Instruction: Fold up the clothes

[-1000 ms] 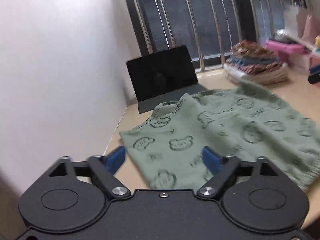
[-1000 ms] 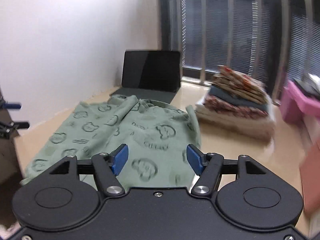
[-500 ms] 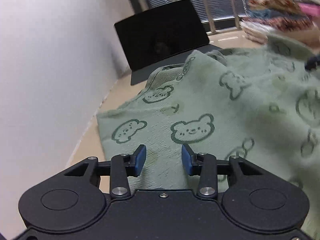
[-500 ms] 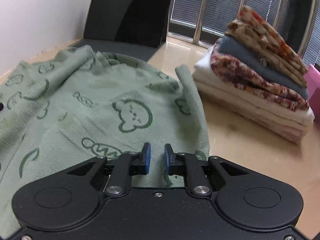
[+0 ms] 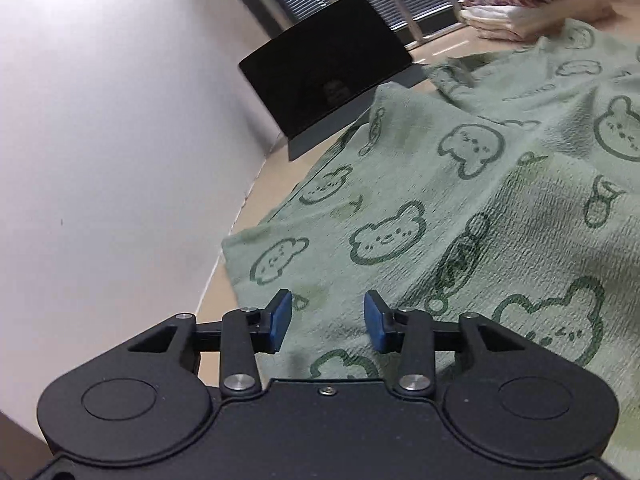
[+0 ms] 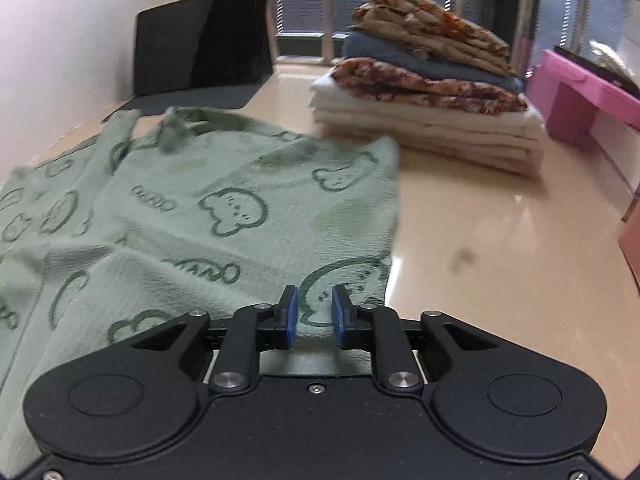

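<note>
**Both grippers low over the near edge of the green cloth**

I have the left gripper (image 5: 326, 322) low over the near left corner of the sage-green textured garment printed with darker bear faces (image 5: 460, 208), its blue pads well apart and holding nothing. My right gripper (image 6: 312, 318) sits over the near right corner, pads only narrowly apart — cloth shows between them, but I cannot tell whether they pinch it.

The garment lies spread and rumpled on the glossy beige tabletop (image 6: 500, 240), beside a stack of folded fabrics (image 6: 428, 92). I judge this a corner grasp for a fold; next, each pad pair must close on one edge.

Its long axis seems to run side to side between the grippers — which end is the neck I cannot tell.
</note>
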A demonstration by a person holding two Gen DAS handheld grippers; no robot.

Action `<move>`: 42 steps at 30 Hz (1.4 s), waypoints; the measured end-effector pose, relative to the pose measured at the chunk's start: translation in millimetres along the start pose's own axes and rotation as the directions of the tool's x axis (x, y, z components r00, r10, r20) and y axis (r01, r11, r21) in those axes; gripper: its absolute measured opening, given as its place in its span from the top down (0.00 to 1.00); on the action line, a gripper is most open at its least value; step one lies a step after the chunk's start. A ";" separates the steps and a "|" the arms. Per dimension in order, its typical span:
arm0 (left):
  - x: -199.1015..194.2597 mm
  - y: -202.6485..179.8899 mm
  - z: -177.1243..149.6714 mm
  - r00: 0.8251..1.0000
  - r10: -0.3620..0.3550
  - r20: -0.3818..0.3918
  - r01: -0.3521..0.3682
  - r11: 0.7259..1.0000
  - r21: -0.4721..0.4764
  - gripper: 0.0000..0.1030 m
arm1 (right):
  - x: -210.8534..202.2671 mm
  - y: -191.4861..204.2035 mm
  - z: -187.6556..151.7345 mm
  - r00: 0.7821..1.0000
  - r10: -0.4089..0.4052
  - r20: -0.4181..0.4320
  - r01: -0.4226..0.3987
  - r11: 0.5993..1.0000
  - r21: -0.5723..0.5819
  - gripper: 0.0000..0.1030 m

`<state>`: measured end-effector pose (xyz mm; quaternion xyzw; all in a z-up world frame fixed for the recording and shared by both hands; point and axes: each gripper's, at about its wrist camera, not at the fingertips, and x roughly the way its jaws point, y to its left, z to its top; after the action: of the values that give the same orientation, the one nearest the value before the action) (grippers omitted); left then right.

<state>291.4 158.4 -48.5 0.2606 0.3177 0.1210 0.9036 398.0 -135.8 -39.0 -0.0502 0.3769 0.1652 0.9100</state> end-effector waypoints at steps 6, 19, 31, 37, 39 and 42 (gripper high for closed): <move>6.7 18.5 13.3 1.000 -0.015 -0.007 0.015 0.997 -0.081 0.29 | -1.7 -13.5 23.0 0.998 0.019 0.053 -0.020 0.999 0.033 0.53; -9.1 28.8 15.9 0.987 -0.144 0.072 0.159 0.936 -0.315 0.03 | 7.5 -21.2 -14.3 0.977 0.183 0.107 -0.174 0.981 -0.087 0.27; 31.0 43.8 29.1 0.984 -0.173 0.043 0.166 0.802 -0.574 0.00 | -9.8 -25.3 -31.8 0.966 0.254 0.046 -0.236 0.941 -0.244 0.04; 58.7 46.8 32.8 0.992 -0.122 -0.026 0.081 0.788 -0.610 0.00 | -11.1 -27.2 -31.2 0.968 0.246 0.039 -0.230 0.944 -0.235 0.00; 62.9 44.0 31.0 0.992 -0.122 -0.041 0.072 0.789 -0.610 0.00 | -11.6 -27.5 -31.4 0.969 0.246 0.039 -0.230 0.945 -0.234 0.00; 65.7 40.3 28.6 0.990 -0.126 -0.055 0.067 0.792 -0.606 0.00 | -12.2 -28.0 -31.2 0.968 0.247 0.038 -0.231 0.944 -0.234 0.00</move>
<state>358.0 206.0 -41.0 -0.0629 0.3172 0.1814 0.9287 378.5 -172.1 -53.5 -0.1024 0.3282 0.3179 0.8836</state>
